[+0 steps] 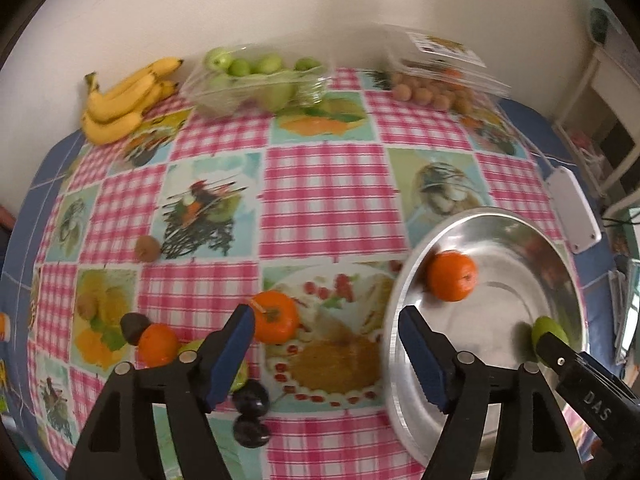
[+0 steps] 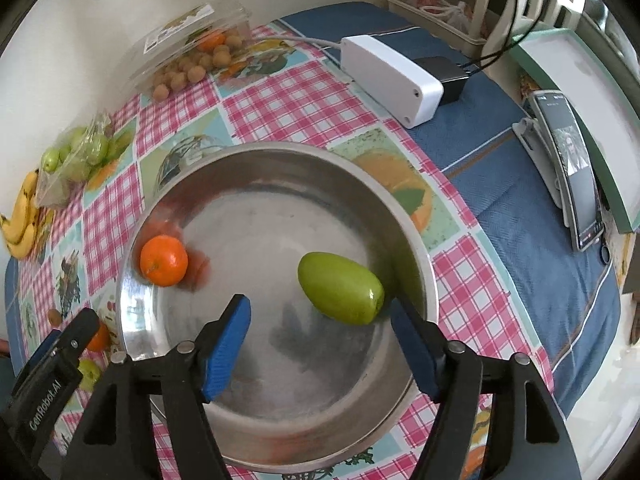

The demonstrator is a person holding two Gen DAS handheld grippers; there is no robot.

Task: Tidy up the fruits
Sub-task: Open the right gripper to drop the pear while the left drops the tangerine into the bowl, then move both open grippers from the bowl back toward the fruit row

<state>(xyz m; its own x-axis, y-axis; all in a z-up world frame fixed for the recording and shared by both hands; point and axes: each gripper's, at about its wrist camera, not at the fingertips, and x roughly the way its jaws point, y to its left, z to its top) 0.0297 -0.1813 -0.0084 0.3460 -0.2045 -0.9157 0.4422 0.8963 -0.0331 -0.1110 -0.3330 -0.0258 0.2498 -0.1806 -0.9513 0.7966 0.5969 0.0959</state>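
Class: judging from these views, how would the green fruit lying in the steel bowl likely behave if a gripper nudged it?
The green fruit is oval and glossy, so it would probably slide or roll on the smooth steel bowl. It looks firm, so unlikely to squash.

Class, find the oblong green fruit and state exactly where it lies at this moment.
In the right wrist view the oblong green fruit lies inside the round steel bowl, on its right side, apart from the orange tangerine at the bowl's left wall.

Both 2 wrist views tilt steeply down, close over the table; they share the steel bowl and its orange.
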